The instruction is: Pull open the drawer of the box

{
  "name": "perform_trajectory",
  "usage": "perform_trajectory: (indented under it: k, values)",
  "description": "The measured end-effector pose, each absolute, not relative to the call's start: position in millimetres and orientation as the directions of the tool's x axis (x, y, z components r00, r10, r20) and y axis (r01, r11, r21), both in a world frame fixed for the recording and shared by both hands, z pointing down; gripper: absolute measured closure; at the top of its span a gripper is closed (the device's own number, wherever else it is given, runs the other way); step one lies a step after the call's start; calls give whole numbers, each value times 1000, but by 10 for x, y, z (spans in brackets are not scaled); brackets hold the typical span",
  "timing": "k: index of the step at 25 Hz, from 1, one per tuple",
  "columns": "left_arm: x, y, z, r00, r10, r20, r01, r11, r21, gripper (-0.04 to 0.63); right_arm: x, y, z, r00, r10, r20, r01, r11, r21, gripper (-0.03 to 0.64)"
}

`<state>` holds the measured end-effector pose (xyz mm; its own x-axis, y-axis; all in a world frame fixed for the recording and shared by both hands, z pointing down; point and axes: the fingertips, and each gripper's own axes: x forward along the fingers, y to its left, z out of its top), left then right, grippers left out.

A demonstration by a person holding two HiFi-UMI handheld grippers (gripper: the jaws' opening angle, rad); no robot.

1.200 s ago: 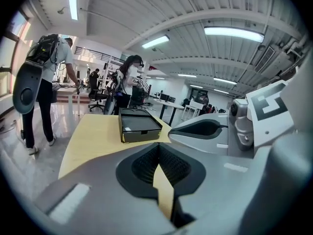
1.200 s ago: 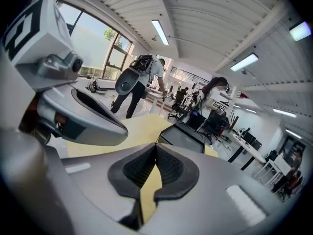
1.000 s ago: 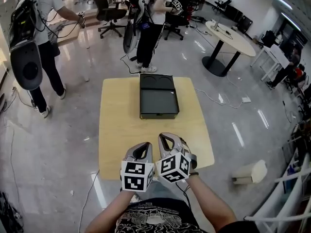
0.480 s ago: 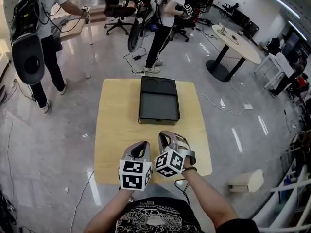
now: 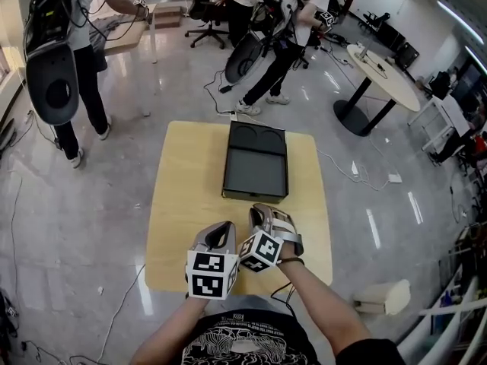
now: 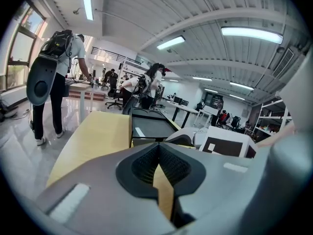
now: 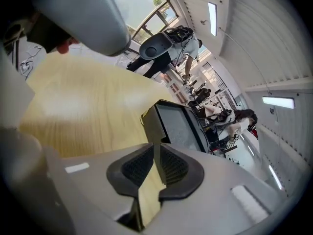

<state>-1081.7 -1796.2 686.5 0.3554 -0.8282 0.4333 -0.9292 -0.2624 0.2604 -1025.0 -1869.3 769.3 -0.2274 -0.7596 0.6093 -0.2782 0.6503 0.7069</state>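
Both grippers sit side by side at the near edge of the wood surface (image 5: pixel 183 204), held close to the person's body, marker cubes facing up. The left gripper (image 5: pixel 222 231) has its jaws closed together with nothing between them; in the left gripper view the ribbed pads meet at the tip and only a sliver of the surface shows through the slit below. The right gripper (image 5: pixel 263 214) is just beside it, almost touching, rolled a bit to one side. Its jaws are also pressed together and empty, as the right gripper view shows.

The box (image 5: pixel 256 162) is a dark, flat rectangular case lying on the far half of the surface, roughly centred, long side running away from the person. Its far end has a panel with two shallow round recesses, and the near part is a plain flat top. The near end face points at the grippers and looks flush; whether the drawer is closed cannot be told for sure. Box and grippers are apart, with bare wood between them.

Beyond the surface on a shiny floor are a standing person with a backpack rig (image 5: pixel 52 67), a bending person (image 5: pixel 285 29) and a round table (image 5: pixel 384 68).
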Motion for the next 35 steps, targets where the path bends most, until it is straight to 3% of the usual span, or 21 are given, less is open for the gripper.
perform_trajectory:
  k: [6,10,16,25,31,35]
  values:
    - [-9723,-18644,7029,331,-831,448,-938,-236,255,575,-9129,-19474,7966,-209,-781,588,-185,622,761,584]
    - [-9658,-18882,7439,323,-829,457,-941,-229,251,575,-9063,-19764,8387,-188,-790,583,-142,609,780,572]
    - [-10324,-19839,7440,317,-823,471,-942,-219,252,575,-9721,-20750,8414,-174,-781,600,-116,622,775,545]
    - [-9154,-20554,7762,311,-819,482,-944,-209,255,575,-8507,-21500,8785,-137,-817,560,-2,566,824,532]
    - [-10139,-20800,7714,313,-816,486,-944,-210,255,575,-9447,-21768,8723,-97,-832,546,5,548,836,529]
    - [-10306,-20869,7687,316,-815,486,-943,-214,255,575,-9604,-21847,8704,-93,-818,568,6,570,822,532]
